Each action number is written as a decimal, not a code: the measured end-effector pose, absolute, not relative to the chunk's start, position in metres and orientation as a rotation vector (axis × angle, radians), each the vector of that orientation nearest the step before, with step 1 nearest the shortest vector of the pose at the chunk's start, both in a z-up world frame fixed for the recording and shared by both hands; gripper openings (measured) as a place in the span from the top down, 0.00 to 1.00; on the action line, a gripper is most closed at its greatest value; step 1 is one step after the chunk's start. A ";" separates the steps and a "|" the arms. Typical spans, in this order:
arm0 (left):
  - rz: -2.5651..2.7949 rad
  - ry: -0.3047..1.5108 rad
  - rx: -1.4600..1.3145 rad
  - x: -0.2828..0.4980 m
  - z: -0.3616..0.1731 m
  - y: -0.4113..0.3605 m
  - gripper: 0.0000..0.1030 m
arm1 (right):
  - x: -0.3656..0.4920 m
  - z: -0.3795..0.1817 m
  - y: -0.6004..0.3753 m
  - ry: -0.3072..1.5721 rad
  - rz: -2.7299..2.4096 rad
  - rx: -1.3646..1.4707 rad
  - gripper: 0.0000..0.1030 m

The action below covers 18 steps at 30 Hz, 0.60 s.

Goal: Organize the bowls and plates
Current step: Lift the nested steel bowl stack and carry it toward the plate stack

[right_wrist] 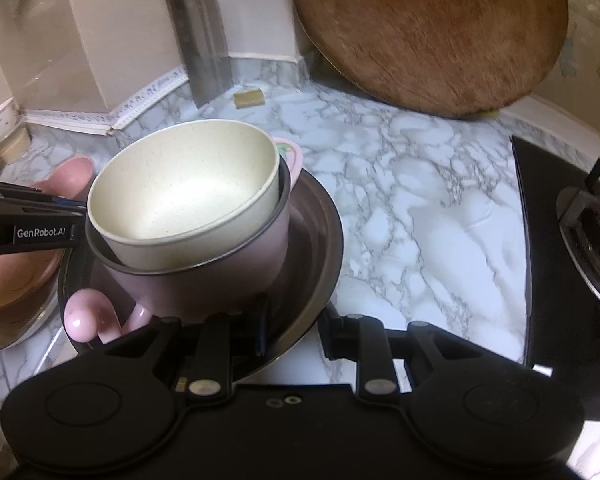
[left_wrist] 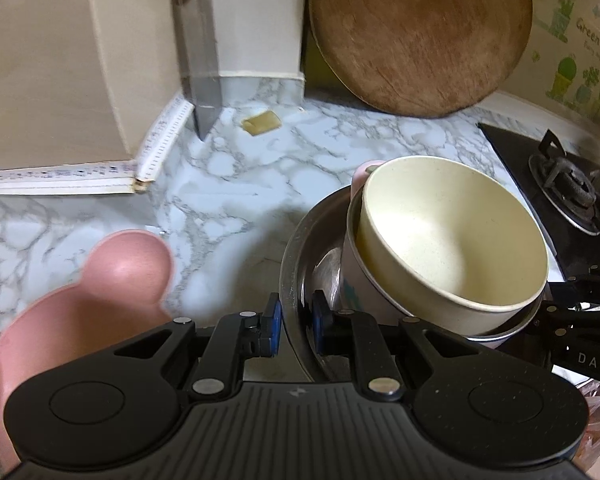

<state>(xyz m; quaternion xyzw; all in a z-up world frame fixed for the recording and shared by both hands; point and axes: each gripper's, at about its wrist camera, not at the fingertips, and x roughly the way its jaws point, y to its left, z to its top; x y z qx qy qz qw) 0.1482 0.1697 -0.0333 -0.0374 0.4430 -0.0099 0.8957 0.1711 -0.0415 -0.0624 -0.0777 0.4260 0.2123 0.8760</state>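
A shallow steel dish carries a lilac steel-lined bowl with a cream bowl nested inside it, tilted. My left gripper is shut on the dish's near rim, blue pads on either side of it. In the right wrist view, my right gripper is shut on the opposite rim of the same dish, one finger inside and one outside. The cream bowl and lilac bowl sit just ahead of it. A pink ear-shaped plate lies to the left of the dish.
A round wooden board leans on the back wall, with a cleaver standing in the corner. A black gas stove borders the marble counter on the right. More dishes sit at the far left.
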 end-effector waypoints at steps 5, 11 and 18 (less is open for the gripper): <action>0.039 0.896 -0.097 0.131 -0.014 0.182 0.86 | 0.164 -0.045 -0.030 0.860 0.496 -0.181 0.75; 0.136 0.869 -0.129 0.103 0.007 0.206 0.86 | 0.160 -0.025 -0.004 0.826 0.592 -0.212 0.75; 0.268 0.850 -0.184 0.072 0.017 0.245 0.86 | 0.153 -0.012 0.041 0.792 0.710 -0.265 0.75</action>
